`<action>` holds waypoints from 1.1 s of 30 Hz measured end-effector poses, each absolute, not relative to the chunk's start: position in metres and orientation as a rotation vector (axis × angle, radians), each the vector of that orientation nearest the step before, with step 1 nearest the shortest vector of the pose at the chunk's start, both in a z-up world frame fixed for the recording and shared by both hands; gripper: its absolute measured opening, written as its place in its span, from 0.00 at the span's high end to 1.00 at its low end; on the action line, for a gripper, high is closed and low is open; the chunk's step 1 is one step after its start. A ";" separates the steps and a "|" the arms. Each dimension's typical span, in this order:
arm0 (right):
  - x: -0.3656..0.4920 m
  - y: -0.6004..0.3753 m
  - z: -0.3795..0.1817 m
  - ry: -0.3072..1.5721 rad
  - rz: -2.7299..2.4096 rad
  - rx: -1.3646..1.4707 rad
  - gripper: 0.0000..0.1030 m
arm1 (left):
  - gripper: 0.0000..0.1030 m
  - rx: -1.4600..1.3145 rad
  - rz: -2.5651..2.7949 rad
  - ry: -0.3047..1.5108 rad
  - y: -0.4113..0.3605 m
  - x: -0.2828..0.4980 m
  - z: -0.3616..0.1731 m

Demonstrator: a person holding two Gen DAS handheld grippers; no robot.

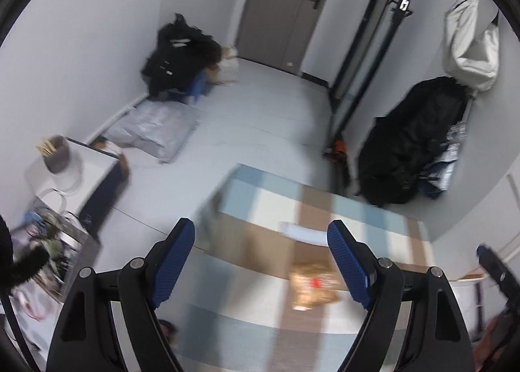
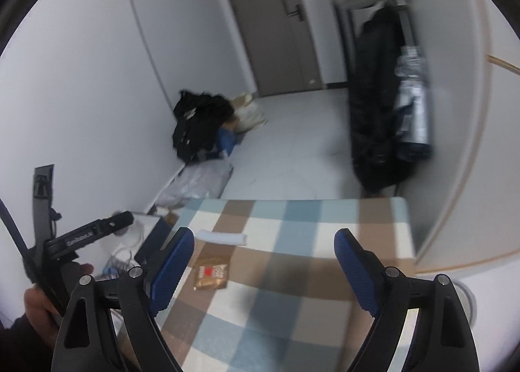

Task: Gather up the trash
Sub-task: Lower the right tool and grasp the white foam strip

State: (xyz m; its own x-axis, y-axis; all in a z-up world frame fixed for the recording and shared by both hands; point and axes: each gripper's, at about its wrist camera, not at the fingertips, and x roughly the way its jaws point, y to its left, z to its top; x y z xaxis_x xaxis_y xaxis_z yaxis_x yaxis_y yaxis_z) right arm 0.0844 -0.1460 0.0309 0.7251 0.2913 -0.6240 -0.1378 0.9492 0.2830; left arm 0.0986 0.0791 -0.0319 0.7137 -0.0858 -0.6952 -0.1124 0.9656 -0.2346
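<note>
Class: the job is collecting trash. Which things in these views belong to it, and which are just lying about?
Belongs to the job:
brown wrapper on the checked cloth
white paper scrap
left gripper, open, empty
right gripper, open, empty

Lying about:
black bag pile
grey door
hanging black coat

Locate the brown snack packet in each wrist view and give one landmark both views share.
Left wrist: brown snack packet lies blurred on the checked cloth, low, right of centre.
Right wrist: packet low, left of centre, beside the near blue pad.
Shared landmark: white strip just beyond it.
</note>
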 end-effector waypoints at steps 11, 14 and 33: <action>0.185 -0.055 -0.032 0.909 0.459 -0.010 0.14 | 0.21 -0.405 0.023 0.822 0.109 0.124 -0.044; 0.204 -0.027 -0.056 0.966 0.534 -0.166 0.16 | 0.21 -0.391 0.037 0.805 0.112 0.125 -0.041; 0.231 0.013 -0.105 1.104 0.695 -0.391 0.65 | 0.21 -0.308 0.112 0.900 0.118 0.133 -0.063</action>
State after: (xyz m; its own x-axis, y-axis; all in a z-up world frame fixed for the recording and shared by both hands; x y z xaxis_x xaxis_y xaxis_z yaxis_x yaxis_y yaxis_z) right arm 0.2310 0.0129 -0.1049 0.2725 0.3152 -0.9091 -0.6838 0.7281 0.0475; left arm 0.1328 0.1179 -0.0628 0.6192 -0.0322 -0.7845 -0.2243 0.9503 -0.2161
